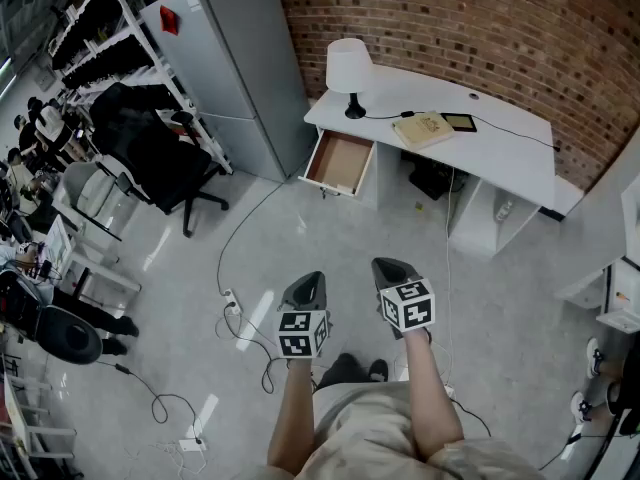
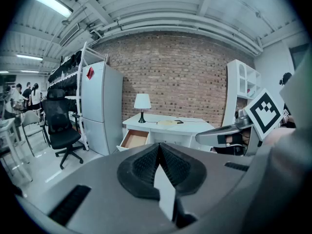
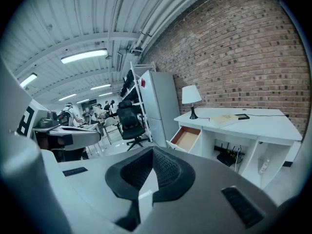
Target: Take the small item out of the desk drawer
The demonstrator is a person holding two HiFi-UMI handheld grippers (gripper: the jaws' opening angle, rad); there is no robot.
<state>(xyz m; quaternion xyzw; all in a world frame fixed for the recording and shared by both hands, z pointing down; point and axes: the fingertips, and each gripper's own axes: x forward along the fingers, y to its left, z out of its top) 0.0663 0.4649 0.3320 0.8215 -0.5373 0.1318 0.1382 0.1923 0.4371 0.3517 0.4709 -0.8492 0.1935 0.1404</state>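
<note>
The white desk [image 1: 500, 148] stands against the brick wall, some way ahead of me. Its drawer [image 1: 340, 163] is pulled open at the desk's left end; the brown inside shows, and I can make out no small item in it from here. The drawer [image 2: 134, 139] also shows in the left gripper view, and in the right gripper view the drawer [image 3: 187, 137] lies well beyond the jaws. My left gripper [image 1: 312, 278] and right gripper [image 1: 386, 265] hang side by side over the floor, both shut and empty. Both point slightly down toward the desk.
A lamp [image 1: 348, 73], a book [image 1: 423, 128] and a dark tablet [image 1: 459, 122] sit on the desk. A grey cabinet [image 1: 235, 68] stands left of the drawer, a black office chair [image 1: 165, 168] further left. Cables and a power strip [image 1: 235, 308] lie on the floor.
</note>
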